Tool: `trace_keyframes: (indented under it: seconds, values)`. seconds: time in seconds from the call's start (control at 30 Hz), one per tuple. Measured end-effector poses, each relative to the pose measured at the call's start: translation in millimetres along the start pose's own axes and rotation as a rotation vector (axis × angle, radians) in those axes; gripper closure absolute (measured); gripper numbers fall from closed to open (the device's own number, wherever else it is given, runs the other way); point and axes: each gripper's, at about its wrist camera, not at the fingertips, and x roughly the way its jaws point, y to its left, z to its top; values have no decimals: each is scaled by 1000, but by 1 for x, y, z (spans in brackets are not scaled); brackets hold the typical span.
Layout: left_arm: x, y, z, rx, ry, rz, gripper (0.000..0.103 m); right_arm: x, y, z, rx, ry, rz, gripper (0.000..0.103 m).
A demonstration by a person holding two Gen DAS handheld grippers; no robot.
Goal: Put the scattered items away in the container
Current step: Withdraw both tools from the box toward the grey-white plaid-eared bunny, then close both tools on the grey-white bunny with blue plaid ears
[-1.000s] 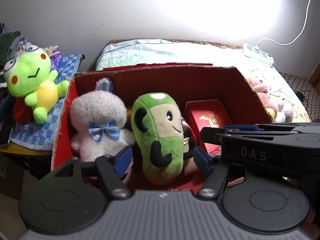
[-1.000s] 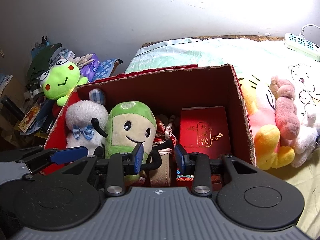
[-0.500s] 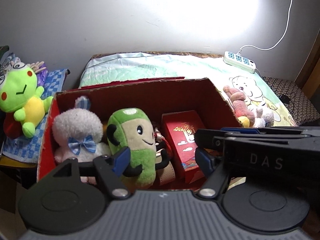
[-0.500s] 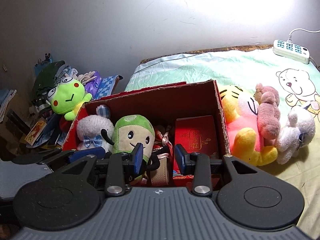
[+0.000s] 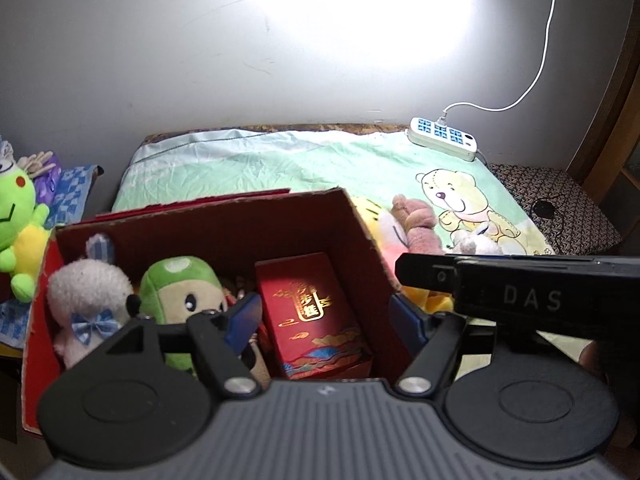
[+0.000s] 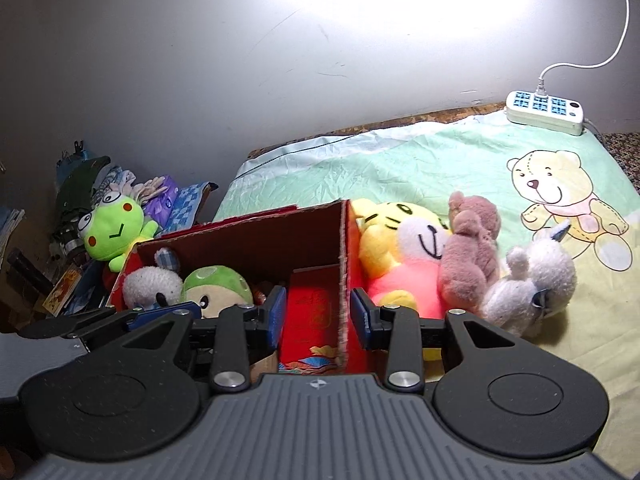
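A cardboard box (image 5: 224,232) with a red inside stands on the bed's left part. In it are a white plush with a blue bow (image 5: 86,296), a green plush (image 5: 180,292) and a red gift box (image 5: 312,312). My left gripper (image 5: 324,316) hangs open above the gift box, holding nothing. My right gripper (image 6: 318,312) is open and empty over the box's right wall (image 6: 342,264). Right of the box on the sheet lie a yellow and pink tiger plush (image 6: 400,256), a brown plush (image 6: 468,256) and a white-grey plush (image 6: 532,284). A green frog plush (image 6: 114,232) sits left of the box.
A white power strip (image 6: 544,114) with its cord lies at the bed's far right by the wall. Piled clutter and a blue checked cloth (image 6: 188,200) fill the left side. A dark patterned cushion (image 5: 560,200) borders the bed on the right. The green bear-print sheet (image 5: 280,164) lies behind the box.
Both grippers have drawn back, up and to the right from the box, which now looks smaller and further left. The plush toys on the sheet have come into fuller view.
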Motion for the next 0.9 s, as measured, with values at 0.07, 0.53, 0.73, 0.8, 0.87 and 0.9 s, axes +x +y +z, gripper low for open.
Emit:
trace_keyframes:
  seconds: [0.07, 0.53, 0.73, 0.8, 0.87, 0.9]
  values:
    - [2, -12, 3, 2, -10, -22, 30, -5, -16, 4, 11, -5, -14, 65]
    - [31, -95, 10, 65, 0, -105, 30, -1, -129, 9, 145, 64, -101, 65]
    - [55, -119, 8, 70, 27, -122, 31, 13, -164, 7, 174, 117, -104, 65]
    - [65, -127, 6, 78, 40, -125, 32, 18, -175, 6, 189, 139, -99, 65]
    - [76, -133, 5, 80, 55, -123, 32, 23, -185, 7, 202, 158, -94, 65]
    - [81, -135, 4, 79, 66, -122, 32, 25, -190, 7, 209, 167, -93, 65]
